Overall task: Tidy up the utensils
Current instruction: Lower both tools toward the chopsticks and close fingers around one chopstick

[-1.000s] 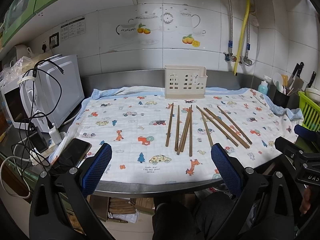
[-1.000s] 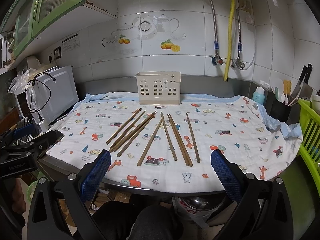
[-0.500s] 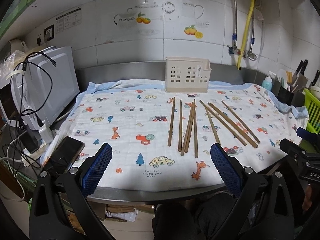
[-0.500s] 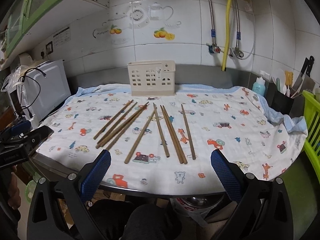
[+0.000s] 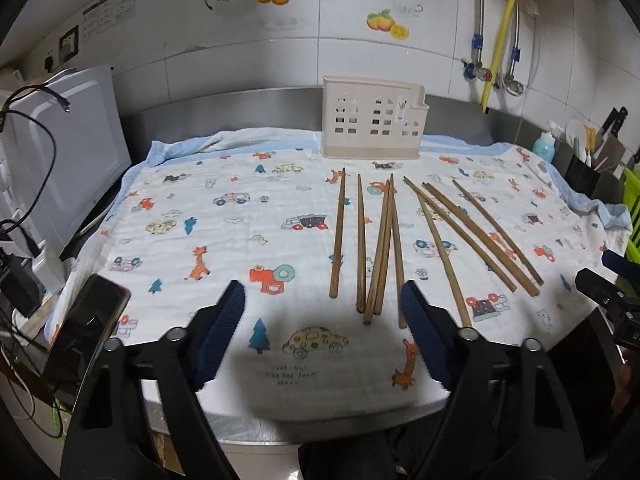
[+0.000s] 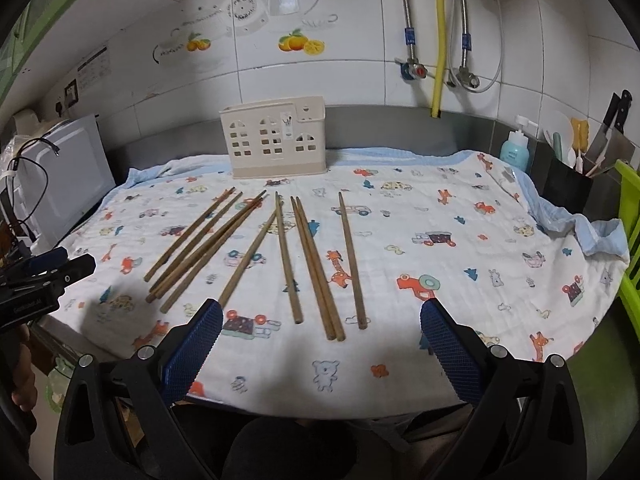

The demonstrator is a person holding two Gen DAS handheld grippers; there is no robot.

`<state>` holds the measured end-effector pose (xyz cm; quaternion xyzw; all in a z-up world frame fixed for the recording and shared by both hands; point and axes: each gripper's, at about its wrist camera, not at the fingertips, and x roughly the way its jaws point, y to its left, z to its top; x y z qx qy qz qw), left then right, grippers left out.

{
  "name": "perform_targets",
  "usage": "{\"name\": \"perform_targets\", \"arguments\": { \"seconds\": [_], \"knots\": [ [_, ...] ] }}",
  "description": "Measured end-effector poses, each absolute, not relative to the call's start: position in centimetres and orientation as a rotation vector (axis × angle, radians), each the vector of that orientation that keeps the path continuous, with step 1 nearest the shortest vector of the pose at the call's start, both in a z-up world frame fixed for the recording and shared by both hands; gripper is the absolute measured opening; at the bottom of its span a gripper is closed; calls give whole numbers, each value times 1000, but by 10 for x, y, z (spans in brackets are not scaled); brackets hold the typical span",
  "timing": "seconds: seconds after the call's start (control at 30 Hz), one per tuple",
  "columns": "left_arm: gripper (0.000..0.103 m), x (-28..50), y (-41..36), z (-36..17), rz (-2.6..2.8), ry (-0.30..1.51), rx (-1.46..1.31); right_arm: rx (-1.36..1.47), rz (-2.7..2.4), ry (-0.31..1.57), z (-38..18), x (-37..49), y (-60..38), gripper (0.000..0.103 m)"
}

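Several brown wooden chopsticks [image 5: 384, 248] [image 6: 316, 264] lie loose on a cartoon-print cloth [image 5: 224, 216] [image 6: 460, 248]. Behind them, against the steel backsplash, stands a beige perforated utensil holder [image 5: 374, 124] [image 6: 276, 144]. My left gripper [image 5: 322, 312] hovers over the cloth's near edge, its jaws closing with nothing between them; the chopsticks' near ends lie just ahead of its right finger. My right gripper [image 6: 320, 332] hangs wide open over the near edge, empty, with chopstick ends just beyond it. Each gripper shows at the edge of the other's view.
A white microwave [image 5: 60, 152] with cables and a dark phone [image 5: 86, 320] sit at the left. At the right are a blue bottle [image 6: 514, 152], a black holder with knives and utensils [image 6: 576, 184] and a green rack [image 6: 630, 240]. Pipes and a yellow hose [image 6: 440, 36] hang on the tiled wall.
Both grippers have come forward and down toward the cloth, so the chopsticks look nearer. The left gripper's fingers have narrowed; the right's stay wide.
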<state>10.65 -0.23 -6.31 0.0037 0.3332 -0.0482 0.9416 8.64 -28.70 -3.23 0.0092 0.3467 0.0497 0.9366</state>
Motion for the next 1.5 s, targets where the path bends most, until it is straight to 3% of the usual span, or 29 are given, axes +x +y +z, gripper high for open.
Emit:
{"name": "perform_targets", "arguments": {
  "seconds": [0.53, 0.6, 0.83, 1.0, 1.07, 1.13, 1.2, 1.5],
  "knots": [
    [64, 157, -5, -95, -99, 766, 3, 17, 89, 774, -62, 126, -299, 92],
    [61, 163, -4, -99, -102, 775, 2, 25, 92, 785, -66, 132, -302, 83],
    [53, 179, -3, -111, -105, 805, -7, 35, 93, 827, -79, 150, -310, 68],
    [49, 187, -8, -118, -121, 820, 6, 37, 102, 846, -85, 158, -316, 50],
    [43, 190, -8, -119, -129, 826, 6, 38, 110, 846, -87, 160, -317, 42],
    [40, 194, -8, -121, -131, 834, 5, 35, 108, 855, -89, 164, -318, 40],
    [38, 197, -8, -123, -135, 841, 1, 33, 113, 863, -92, 166, -317, 30],
    [32, 205, -11, -128, -162, 858, -5, 20, 125, 883, -101, 169, -315, 19]
  ]
}}
